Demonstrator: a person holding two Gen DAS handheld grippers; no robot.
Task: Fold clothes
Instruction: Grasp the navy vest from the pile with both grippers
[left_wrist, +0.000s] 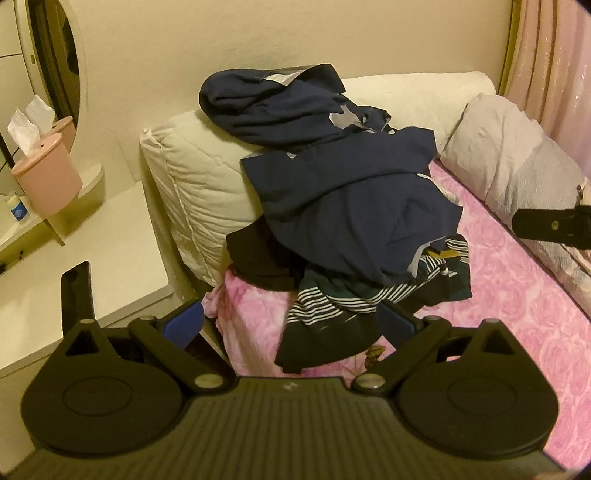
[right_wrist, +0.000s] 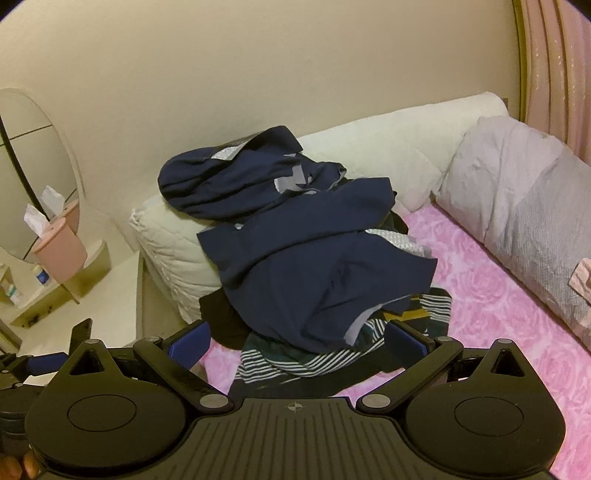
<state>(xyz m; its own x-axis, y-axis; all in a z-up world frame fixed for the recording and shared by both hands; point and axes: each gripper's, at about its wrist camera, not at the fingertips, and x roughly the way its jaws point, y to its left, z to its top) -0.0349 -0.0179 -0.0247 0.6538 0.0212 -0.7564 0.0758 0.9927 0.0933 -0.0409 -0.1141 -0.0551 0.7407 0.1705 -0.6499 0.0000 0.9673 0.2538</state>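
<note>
Lying in a loose heap (left_wrist: 343, 221) on the pink rose-patterned bed cover (left_wrist: 517, 314), head end of the bed: several dark garments, none showing a flat folded shape. Topping the heap, a navy garment (right_wrist: 325, 266) with grey lining, crumpled; a second navy piece (left_wrist: 266, 110) draping up over the cream quilted pillow (left_wrist: 192, 192) against the wall. Poking out at the near foot of the heap, a striped garment (left_wrist: 332, 306), with a black piece (left_wrist: 258, 262) beside it on the pillow side.

Left gripper (left_wrist: 291, 325): jaws standing wide apart, gripping nothing, blue pads flanking the striped hem, which is lying straight ahead and just beyond the tips. Right gripper (right_wrist: 299, 339): likewise spread and empty, facing the same near edge of the heap from slightly further back and toward the grey pillow (right_wrist: 524, 206) side.

Running away from both grippers, the heap's long axis: from the striped hem nearest, up toward the pillow and wall. Judging the left gripper nearer to the striped garment; judging the right better placed for the navy top layer. Appearing as a pile awaiting sorting, though unable to rule out folded items elsewhere, out of view.

Standing well clear to the left: a pink tissue box (left_wrist: 46, 173) on a side shelf.
</note>
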